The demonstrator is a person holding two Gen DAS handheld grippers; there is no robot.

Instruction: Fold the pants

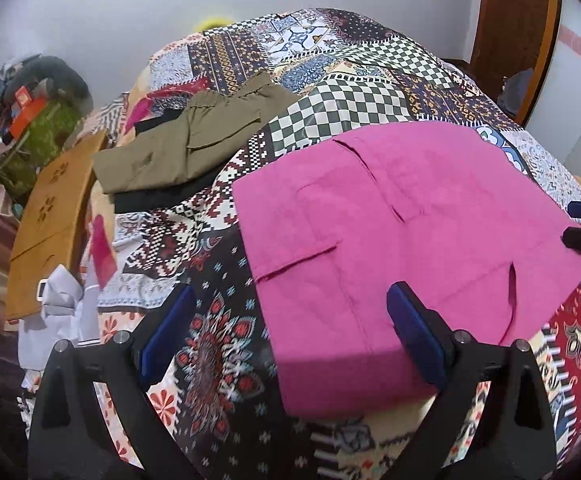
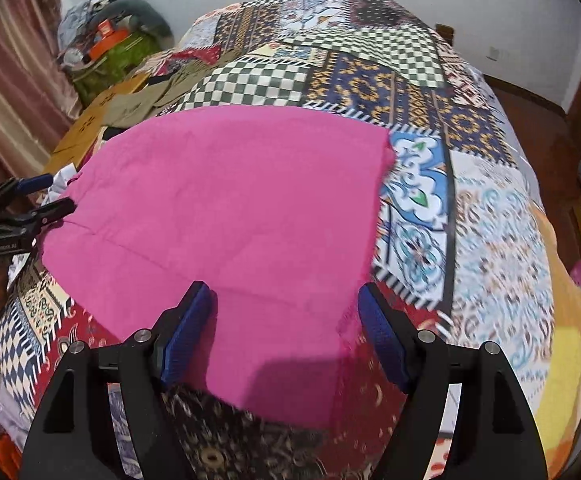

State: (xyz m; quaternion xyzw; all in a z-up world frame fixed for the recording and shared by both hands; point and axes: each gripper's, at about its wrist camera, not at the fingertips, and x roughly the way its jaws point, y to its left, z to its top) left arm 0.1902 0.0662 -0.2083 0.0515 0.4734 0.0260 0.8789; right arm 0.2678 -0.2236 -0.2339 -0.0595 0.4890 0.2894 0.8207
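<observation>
The right gripper [image 2: 286,336] has its fingers [image 2: 186,340] spread wide, holding nothing. The near edge of the pink pants [image 2: 230,208] lies right under them. The left gripper [image 1: 290,332] is spread and empty too, over the pants' other near corner. The pants lie flat on the patterned bed [image 2: 470,220], wide from side to side, stretching away from both grippers.
</observation>
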